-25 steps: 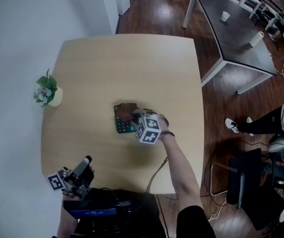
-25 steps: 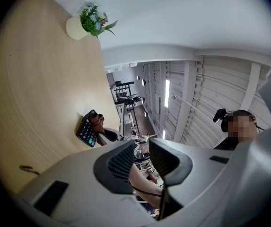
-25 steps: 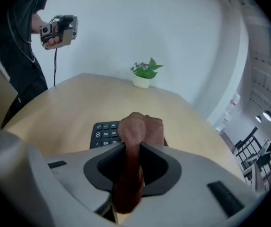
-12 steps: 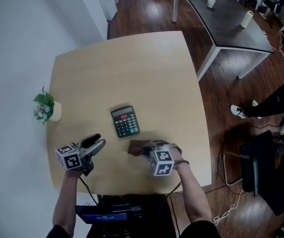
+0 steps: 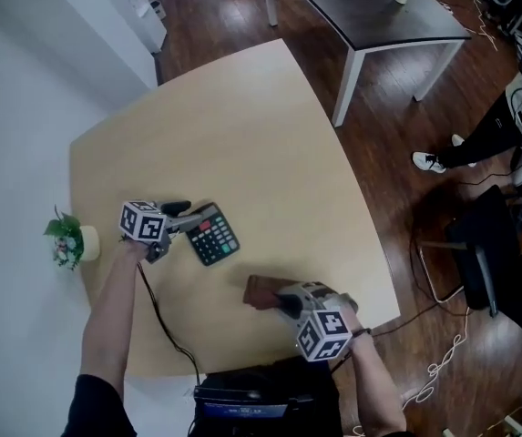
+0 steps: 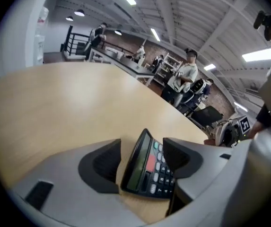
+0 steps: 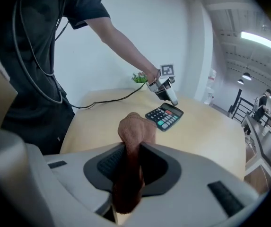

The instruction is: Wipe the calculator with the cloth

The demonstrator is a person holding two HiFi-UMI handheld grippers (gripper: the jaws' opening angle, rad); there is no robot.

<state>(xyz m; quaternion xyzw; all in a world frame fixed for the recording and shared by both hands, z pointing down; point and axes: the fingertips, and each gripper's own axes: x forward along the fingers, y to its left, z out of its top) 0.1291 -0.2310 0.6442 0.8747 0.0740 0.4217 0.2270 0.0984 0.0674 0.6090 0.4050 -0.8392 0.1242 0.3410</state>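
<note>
The left arm (image 5: 115, 308) reaches straight out from the body over the table (image 5: 242, 126), forearm bare, elbow nearly locked. Its hand (image 5: 135, 244) sits behind the marker cube (image 5: 142, 221), and the left gripper (image 5: 184, 218) slants down to the tabletop. Its jaws have just been opening and stand apart, with the calculator (image 6: 149, 167) lying flat on the table between them. The display end is deepest in the gap. A strip of bare table shows between the left pad (image 6: 104, 162) and the calculator's edge. The right pad (image 6: 178, 157) overlaps the key side, and I cannot tell whether it touches. A cable (image 5: 165, 326) runs from behind this gripper back across the table to the body. A small plant (image 5: 65, 239) stands off to the cube's outer side, near the table edge.

The right arm (image 5: 374, 390) is tucked in close, the forearm short and bent, wrist (image 5: 352, 321) just inside the near table edge. The right gripper (image 5: 283, 299) also slants downward, and its jaws are clamped on a brown cloth (image 7: 133, 136). The cloth bunches up past the fingertips and hangs below the pads, and in the head view its free end lies on the table ahead of the jaws. From this gripper the calculator lies well ahead, apart from the cloth, with the left gripper just beyond it.
</note>
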